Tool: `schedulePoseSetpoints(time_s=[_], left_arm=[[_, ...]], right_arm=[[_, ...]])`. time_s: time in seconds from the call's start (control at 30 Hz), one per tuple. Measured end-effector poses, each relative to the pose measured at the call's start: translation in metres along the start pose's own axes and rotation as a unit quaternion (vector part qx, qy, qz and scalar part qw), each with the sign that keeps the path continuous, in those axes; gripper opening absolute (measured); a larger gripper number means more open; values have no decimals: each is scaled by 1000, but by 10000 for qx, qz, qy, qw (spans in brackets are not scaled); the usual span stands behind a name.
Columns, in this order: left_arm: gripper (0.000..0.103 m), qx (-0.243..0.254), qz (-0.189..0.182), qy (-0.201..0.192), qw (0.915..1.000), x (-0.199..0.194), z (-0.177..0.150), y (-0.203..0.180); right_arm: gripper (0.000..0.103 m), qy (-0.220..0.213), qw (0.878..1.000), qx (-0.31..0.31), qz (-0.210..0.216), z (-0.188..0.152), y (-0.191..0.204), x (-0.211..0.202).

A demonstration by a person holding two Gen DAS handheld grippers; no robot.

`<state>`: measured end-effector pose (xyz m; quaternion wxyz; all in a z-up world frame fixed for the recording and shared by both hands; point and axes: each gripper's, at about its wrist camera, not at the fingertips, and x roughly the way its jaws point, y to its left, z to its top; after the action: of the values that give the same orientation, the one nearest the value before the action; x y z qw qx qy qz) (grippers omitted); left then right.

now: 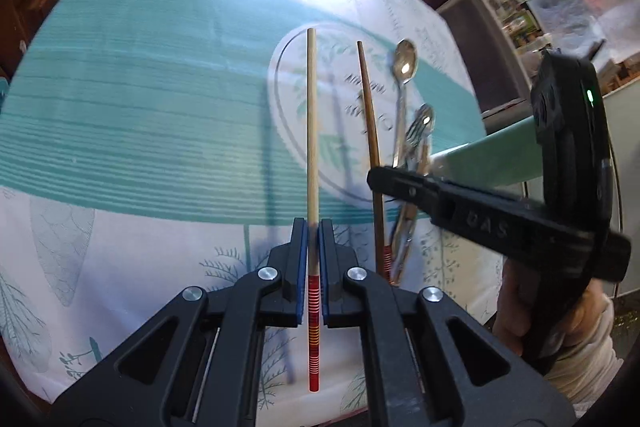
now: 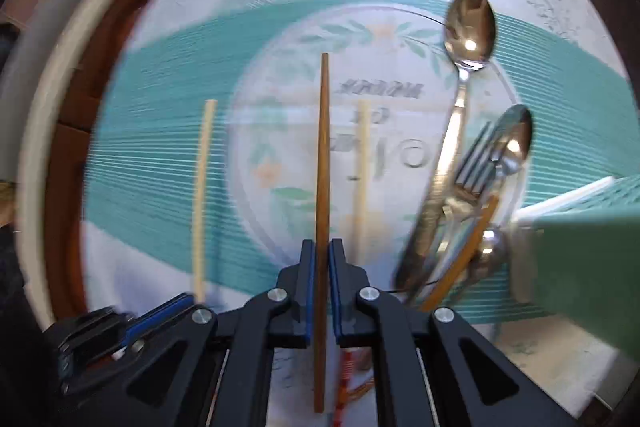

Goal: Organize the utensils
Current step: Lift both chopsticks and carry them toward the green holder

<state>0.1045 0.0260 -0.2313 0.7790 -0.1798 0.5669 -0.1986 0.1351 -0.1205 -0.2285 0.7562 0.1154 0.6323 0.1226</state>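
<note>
Right gripper (image 2: pixel 320 263) (left view: sidelong) on brown chopstick (image 2: pixel 323 147)

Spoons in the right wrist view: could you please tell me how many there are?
2: a large spoon at upper right on the cloth, and a smaller spoon just below it beside the fork. Others may lie hidden underneath.

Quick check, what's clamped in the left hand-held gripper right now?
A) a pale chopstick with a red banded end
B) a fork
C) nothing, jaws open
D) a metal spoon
A: in the left wrist view the left hand-held gripper is shut on the pale chopstick, whose red banded end runs back between the blue pads, while the spoon lies on the tablecloth.
</note>
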Motion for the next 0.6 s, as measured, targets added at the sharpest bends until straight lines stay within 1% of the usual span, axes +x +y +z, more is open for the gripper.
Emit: schedulePoseSetpoints(time_s=[0.03, 0.07, 0.1, 0.17, 0.2, 0.27, 0.37, 0.4, 0.47, 0.5, 0.53, 0.57, 0.6], left_arm=[[3, 82, -27, -132, 9999, -7, 0, -6], [3, 146, -51, -247, 9996, -13, -1, -10], [3, 250, -79, -425, 9988, -21, -1, -17], [3, 462, -130, -756, 9960, -38, -3, -34], [3, 623, -194, -962, 9932, -48, -5, -45], [3, 901, -337, -1343, 9863, -68, -10, -65], [3, 1358, -578, -1924, 9701, -99, -17, -100], [3, 1518, -647, -2114, 9634, -109, -20, -113], [3, 1788, -764, -2440, 9501, -125, -24, -135], [3, 1935, -811, -2626, 9418, -132, -25, -149], [3, 2079, -855, -2791, 9336, -136, -24, -164], [3, 2172, -878, -2911, 9275, -139, -23, -176], [3, 2275, -937, -3058, 9198, -141, -22, -189]], right_arm=[[6, -155, 9998, -15, 142, -5, -2, -8], [6, -361, 9983, -38, 453, -12, -5, -18], [6, -501, 9969, -41, 605, -16, -8, -26], [6, -1011, 9911, -133, 854, -33, -10, -53], [6, -1192, 9884, -169, 926, -35, -13, -62], [6, -1682, 9786, -262, 1155, -52, -16, -89], [6, -2387, 9602, -351, 1406, -70, -28, -129], [6, -2536, 9557, -360, 1449, -75, -31, -138], [6, -2973, 9409, -355, 1582, -86, -43, -162], [6, -3208, 9331, -324, 1594, -89, -51, -176], [6, -3367, 9278, -299, 1579, -92, -58, -185], [6, -3539, 9222, -270, 1533, -95, -65, -194], [6, -3746, 9156, -235, 1445, -95, -71, -203]])
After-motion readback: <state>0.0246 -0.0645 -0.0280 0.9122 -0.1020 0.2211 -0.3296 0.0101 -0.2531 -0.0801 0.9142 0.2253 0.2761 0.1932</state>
